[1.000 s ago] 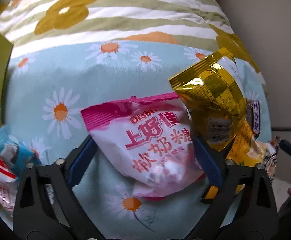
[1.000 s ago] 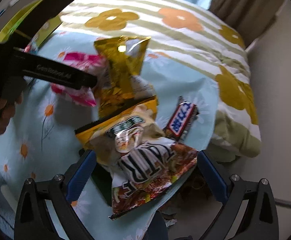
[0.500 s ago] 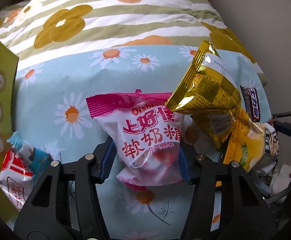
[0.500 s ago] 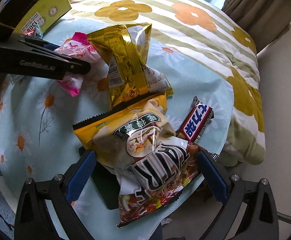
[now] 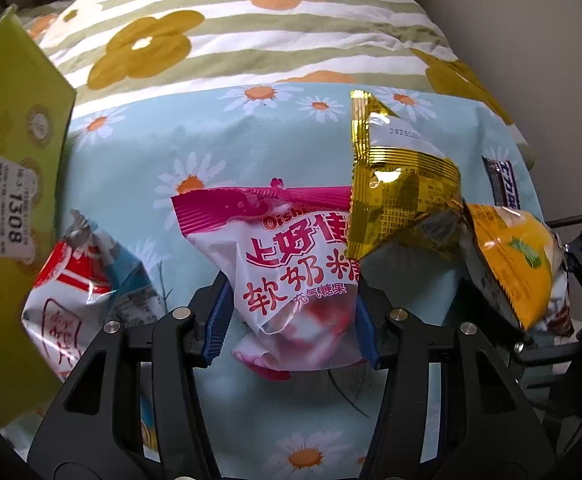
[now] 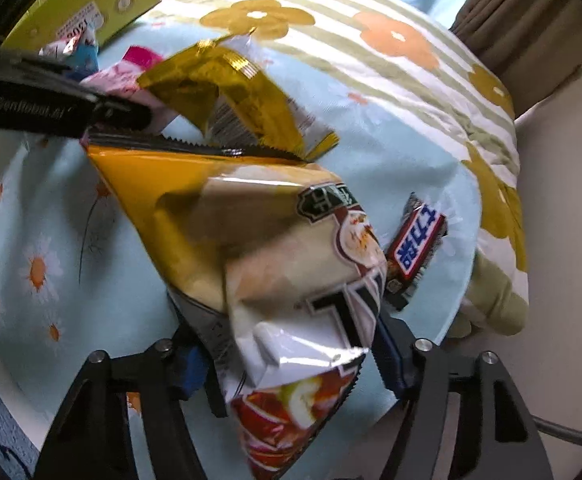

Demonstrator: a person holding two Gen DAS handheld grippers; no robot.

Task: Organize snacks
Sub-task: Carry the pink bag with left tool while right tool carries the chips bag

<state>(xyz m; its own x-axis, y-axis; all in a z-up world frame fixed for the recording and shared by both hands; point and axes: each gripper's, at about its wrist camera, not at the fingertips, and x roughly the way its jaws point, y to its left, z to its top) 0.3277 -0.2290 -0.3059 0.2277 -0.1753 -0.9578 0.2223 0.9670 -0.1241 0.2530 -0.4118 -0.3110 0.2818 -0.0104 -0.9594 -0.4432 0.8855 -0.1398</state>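
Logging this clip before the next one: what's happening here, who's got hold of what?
A person is sorting snack packets on a daisy-print cloth with two handheld grippers. The left gripper is shut on the pink Oishi soft-candy bag. The right gripper, its jaws just closing, now pinches the yellow and white snack bag. A gold foil packet, a candy bar and a red-and-blue packet lie loose beside a green box.

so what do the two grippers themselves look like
Each hand-held gripper, left and right, is a black plastic frame with triangular cut-outs, silver screws and blue pads on the fingers. The left one's side bears white "GenRobot.AI" lettering in the right wrist view.
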